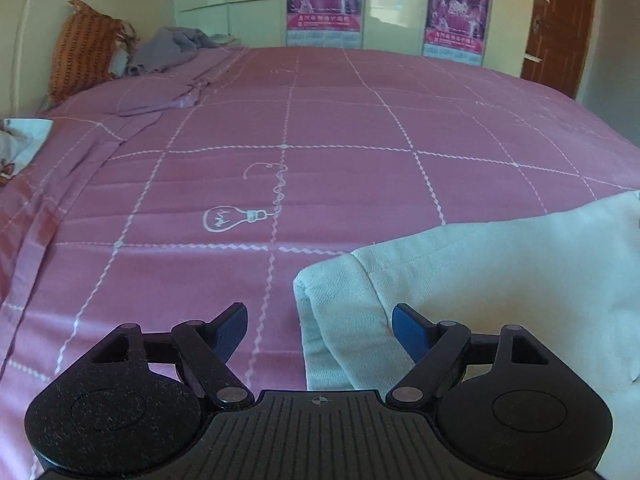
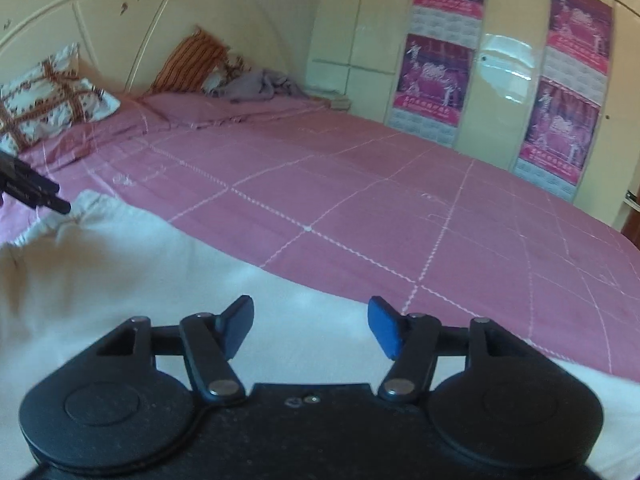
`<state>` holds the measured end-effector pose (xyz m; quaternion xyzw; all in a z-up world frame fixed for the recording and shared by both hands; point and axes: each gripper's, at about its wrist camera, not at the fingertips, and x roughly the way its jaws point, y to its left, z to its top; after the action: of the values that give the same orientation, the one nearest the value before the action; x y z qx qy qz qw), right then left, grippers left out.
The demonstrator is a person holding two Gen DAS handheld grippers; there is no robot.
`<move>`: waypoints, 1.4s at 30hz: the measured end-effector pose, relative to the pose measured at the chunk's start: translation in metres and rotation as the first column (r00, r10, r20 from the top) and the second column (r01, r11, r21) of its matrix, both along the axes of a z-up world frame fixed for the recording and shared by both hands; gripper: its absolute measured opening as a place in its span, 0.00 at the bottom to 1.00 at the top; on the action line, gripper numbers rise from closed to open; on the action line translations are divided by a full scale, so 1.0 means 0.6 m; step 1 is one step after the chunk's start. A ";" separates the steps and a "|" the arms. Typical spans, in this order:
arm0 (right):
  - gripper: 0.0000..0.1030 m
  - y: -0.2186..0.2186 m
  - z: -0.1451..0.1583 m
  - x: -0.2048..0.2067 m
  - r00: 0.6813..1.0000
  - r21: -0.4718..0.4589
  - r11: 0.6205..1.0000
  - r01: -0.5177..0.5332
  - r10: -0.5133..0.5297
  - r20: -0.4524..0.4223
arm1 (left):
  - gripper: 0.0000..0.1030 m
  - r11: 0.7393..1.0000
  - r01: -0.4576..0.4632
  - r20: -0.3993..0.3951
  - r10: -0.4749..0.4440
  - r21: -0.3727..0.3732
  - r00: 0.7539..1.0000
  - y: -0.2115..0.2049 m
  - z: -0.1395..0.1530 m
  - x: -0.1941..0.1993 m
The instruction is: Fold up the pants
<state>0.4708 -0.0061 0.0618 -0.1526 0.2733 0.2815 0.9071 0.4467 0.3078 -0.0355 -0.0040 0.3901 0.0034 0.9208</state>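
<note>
White pants (image 1: 500, 280) lie on the pink checked bedspread (image 1: 320, 120). In the left wrist view their folded left corner sits between and just ahead of my left gripper (image 1: 319, 332), which is open and empty. In the right wrist view the pants (image 2: 120, 264) spread across the lower left, under my right gripper (image 2: 311, 328), which is open and empty above the cloth. The tip of the left gripper (image 2: 36, 192) shows at the left edge of the right wrist view, over the far end of the pants.
Pillows (image 2: 44, 96) and an orange cushion (image 1: 80, 48) lean at the headboard, with a grey crumpled cloth (image 1: 168, 48) beside them. Wardrobe doors with pink posters (image 1: 324, 0) stand behind the bed. A brown door (image 1: 560, 20) is at the right. The bedspread (image 2: 360, 184) stretches ahead.
</note>
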 end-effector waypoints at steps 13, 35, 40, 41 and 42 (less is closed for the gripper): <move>0.57 0.078 -0.086 0.167 0.957 -0.225 0.942 -0.250 0.205 -0.206 | 0.77 0.982 0.171 -0.082 -0.178 -0.081 0.981 0.023 -0.051 0.101; 0.07 0.021 0.082 -0.131 0.966 -0.290 0.939 -0.185 0.228 0.124 | 0.17 0.958 0.271 0.294 -0.286 0.092 0.912 -0.044 0.123 -0.185; 0.07 -0.014 0.082 -0.291 0.964 -0.287 0.946 -0.149 0.204 0.173 | 0.17 0.927 0.282 0.270 -0.345 0.245 0.899 -0.100 0.105 -0.314; 0.07 -0.015 0.067 -0.320 0.966 -0.296 0.945 -0.136 0.193 0.170 | 0.17 0.927 0.290 0.233 -0.344 0.237 0.909 -0.109 0.091 -0.332; 0.08 -0.017 0.051 -0.337 0.972 -0.293 0.948 -0.125 0.176 0.153 | 0.17 0.925 0.292 0.197 -0.342 0.245 0.919 -0.118 0.073 -0.347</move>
<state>0.2686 -0.0165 0.0927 -0.3251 0.2163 0.2936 0.8726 0.2387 0.2368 0.0082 0.1567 0.2709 -0.1058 0.9439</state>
